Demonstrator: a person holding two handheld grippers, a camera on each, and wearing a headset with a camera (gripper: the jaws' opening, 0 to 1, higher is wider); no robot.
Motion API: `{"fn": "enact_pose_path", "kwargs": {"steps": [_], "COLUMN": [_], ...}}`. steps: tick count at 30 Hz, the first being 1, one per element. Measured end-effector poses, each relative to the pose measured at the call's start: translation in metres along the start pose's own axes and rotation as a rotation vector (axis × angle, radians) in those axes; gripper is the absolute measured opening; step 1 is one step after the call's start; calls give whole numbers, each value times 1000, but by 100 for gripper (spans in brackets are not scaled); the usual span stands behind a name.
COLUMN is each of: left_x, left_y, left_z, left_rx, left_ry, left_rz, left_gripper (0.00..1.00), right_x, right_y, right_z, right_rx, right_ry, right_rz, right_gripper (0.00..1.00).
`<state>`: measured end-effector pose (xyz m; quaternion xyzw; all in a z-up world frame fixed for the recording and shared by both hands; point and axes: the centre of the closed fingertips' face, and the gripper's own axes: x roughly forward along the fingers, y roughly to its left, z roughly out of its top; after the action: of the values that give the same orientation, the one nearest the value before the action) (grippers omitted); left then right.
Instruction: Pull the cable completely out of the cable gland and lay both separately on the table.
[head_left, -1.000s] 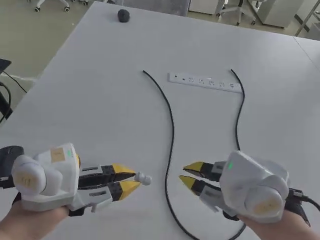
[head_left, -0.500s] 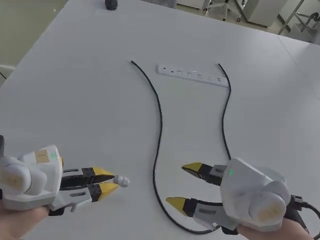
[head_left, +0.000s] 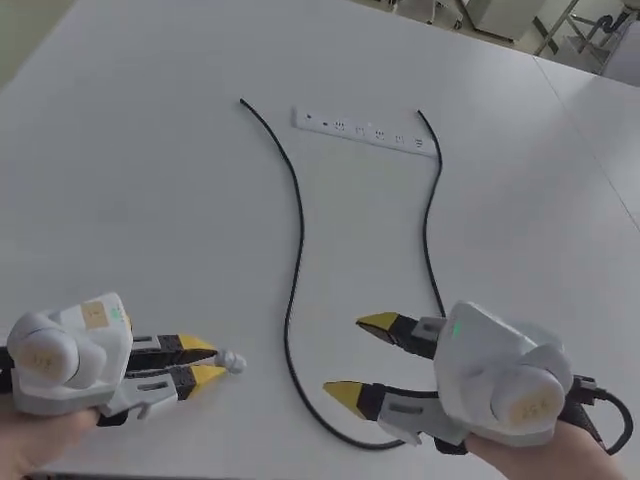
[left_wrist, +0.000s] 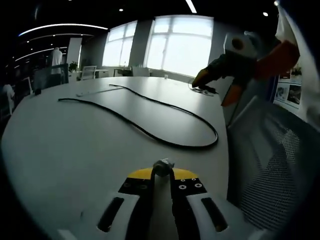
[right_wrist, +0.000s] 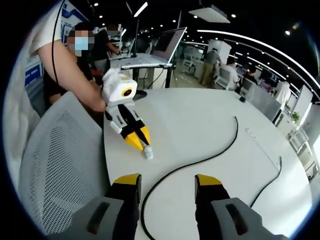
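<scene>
My left gripper has its jaws drawn narrow, pinched on the gland, a small pale fitting that pokes out past the yellow tips. It hangs low over the counter; I cannot tell whether the gland touches the top. My right gripper has its jaws spread wide with nothing between the pads, tips pointing left toward the gland, with a clear gap between the two grippers.

The cable lies flat on the counter, apart from the gland. It makes a long U. The bend sits nearest me, just beneath the right jaws; in the right gripper view it runs on the counter through the gap between them, and I cannot tell if a tip touches it. One arm of the U snakes away and ends free near the left end of the strip. The other arm runs up to the strip's right end.

The counter's near edge is close under both grippers, and the mesh back of a chair stands just beside it. Left of the cable the top is bare and broad out to the left edge. Between the two arms of the U there is a narrower bare lane. Right of the cable more bare top reaches the right edge, where another counter begins.
</scene>
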<state>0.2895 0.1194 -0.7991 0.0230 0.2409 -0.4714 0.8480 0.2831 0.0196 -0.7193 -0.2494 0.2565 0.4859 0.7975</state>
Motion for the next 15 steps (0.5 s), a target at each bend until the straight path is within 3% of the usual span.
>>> {"fn": "enact_pose_path", "kwargs": {"steps": [3, 15], "left_x": [2, 6], "left_y": [1, 3], "left_z": [-4, -13], "left_rx": [5, 42], "left_ry": [8, 38], "left_rz": [3, 17], "left_gripper": [13, 13], "right_x": [1, -4], "right_y": [-1, -7], "right_z": [-6, -7], "right_rx": [0, 0], "right_ry": [27, 25], "right_rz": [4, -10], "right_gripper": [40, 39]}}
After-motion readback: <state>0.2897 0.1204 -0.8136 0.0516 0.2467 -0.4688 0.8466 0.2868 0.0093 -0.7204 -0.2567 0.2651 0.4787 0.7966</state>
